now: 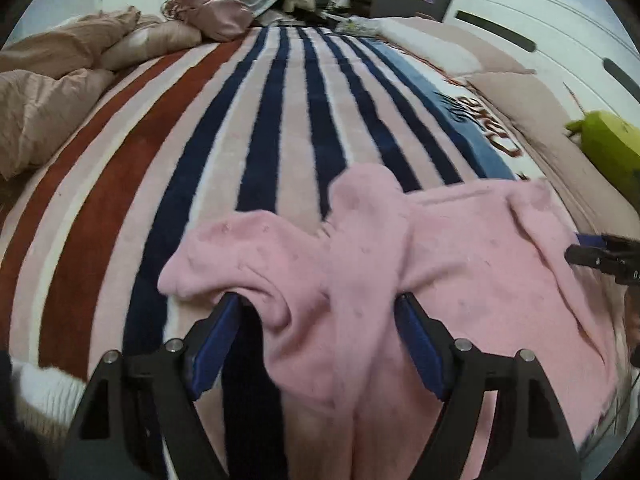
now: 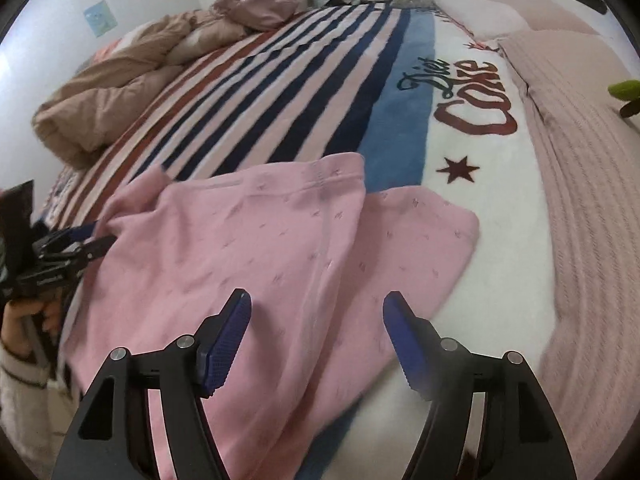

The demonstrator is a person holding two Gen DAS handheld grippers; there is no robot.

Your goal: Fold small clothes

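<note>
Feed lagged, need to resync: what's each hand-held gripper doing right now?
Left hand-held gripper: open, pink garment bunched between its fingers, not clamped.
Right hand-held gripper: open, holding nothing, above the pink garment.

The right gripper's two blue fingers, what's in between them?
Pink cloth. In the right wrist view, the right gripper is open with its blue fingers spread above the cloth, not pinching it.

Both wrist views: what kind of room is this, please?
Most likely a bedroom: a bed under a striped blanket, a crumpled beige duvet and pillows near a white headboard.
</note>
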